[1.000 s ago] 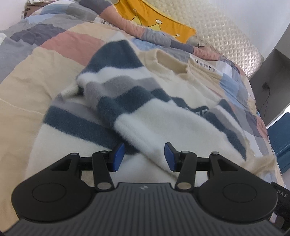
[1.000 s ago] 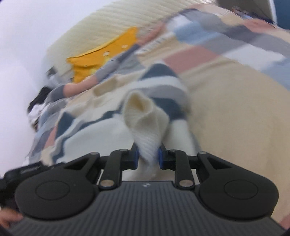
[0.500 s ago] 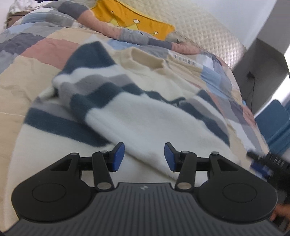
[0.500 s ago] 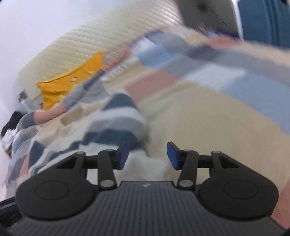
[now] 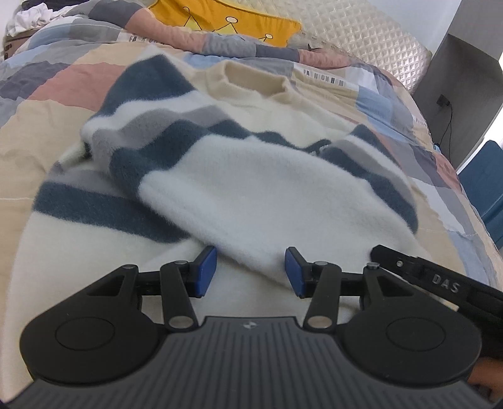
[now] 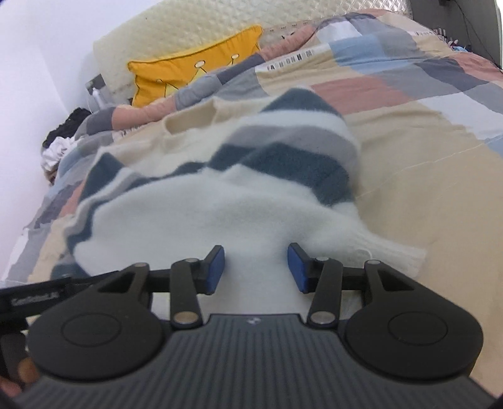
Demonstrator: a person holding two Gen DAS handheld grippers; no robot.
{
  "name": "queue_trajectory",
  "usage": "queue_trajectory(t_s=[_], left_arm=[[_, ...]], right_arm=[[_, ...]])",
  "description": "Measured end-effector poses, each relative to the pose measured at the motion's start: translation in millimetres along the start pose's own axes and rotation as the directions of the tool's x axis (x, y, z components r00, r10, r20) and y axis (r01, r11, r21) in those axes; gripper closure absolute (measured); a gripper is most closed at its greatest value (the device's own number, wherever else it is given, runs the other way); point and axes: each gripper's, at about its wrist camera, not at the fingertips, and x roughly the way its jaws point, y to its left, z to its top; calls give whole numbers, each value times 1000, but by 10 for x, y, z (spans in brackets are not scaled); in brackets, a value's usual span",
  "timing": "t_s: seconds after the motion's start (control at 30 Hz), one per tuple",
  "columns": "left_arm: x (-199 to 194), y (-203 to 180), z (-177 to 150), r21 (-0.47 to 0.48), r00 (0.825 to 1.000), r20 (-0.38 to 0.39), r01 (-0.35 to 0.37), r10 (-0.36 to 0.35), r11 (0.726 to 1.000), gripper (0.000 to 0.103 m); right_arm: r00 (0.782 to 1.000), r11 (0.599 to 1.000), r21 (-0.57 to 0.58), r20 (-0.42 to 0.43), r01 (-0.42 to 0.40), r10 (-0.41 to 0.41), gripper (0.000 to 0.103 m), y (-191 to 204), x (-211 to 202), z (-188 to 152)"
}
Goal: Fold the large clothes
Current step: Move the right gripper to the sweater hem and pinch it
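Note:
A cream fleece sweater (image 5: pixel 251 188) with navy and grey stripes lies on the bed, collar (image 5: pixel 251 75) at the far end. Both sleeves are folded in across its body. My left gripper (image 5: pixel 250 272) hovers open low over the near white part, nothing pinched between its blue pads. In the right wrist view the same sweater (image 6: pixel 220 214) fills the middle, and a ribbed cuff (image 6: pixel 393 251) lies to the right. My right gripper (image 6: pixel 256 269) is open just above the white fleece, empty. Its black body (image 5: pixel 440 283) shows at the left view's right edge.
A patchwork quilt (image 5: pixel 47 126) covers the bed under the sweater. A yellow pillow (image 5: pixel 226 22) and quilted headboard (image 5: pixel 361 34) are at the far end. A grey cabinet (image 5: pixel 465 78) and blue object (image 5: pixel 490 188) stand to the right; crumpled clothes (image 6: pixel 59 141) lie near the wall.
My right gripper was shut on the cream sleeve end, then opened and let it go; the sleeve now lies across the sweater. Both grippers shifted sideways toward each other over the near hem.

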Motion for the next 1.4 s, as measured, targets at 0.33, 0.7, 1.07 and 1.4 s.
queue_trajectory(t_s=[0.33, 0.7, 1.07, 1.4], left_arm=[[-350, 16, -72, -29, 1000, -25, 11, -12, 1000, 48], [-1131, 439, -106, -216, 984, -172, -76, 39, 974, 42], [-1479, 986, -191, -309, 962, -204, -238, 181, 921, 31], [-1379, 973, -268, -303, 959, -218, -243, 181, 922, 24]], right_arm=[[999, 999, -24, 48, 27, -26, 56, 26, -315, -52], [999, 988, 152, -26, 29, -26, 53, -306, -912, -322], [990, 936, 349, -141, 54, -4, 22, -648, -853, -482], [938, 826, 540, -178, -159, 297, 20, -711, -695, -627]])
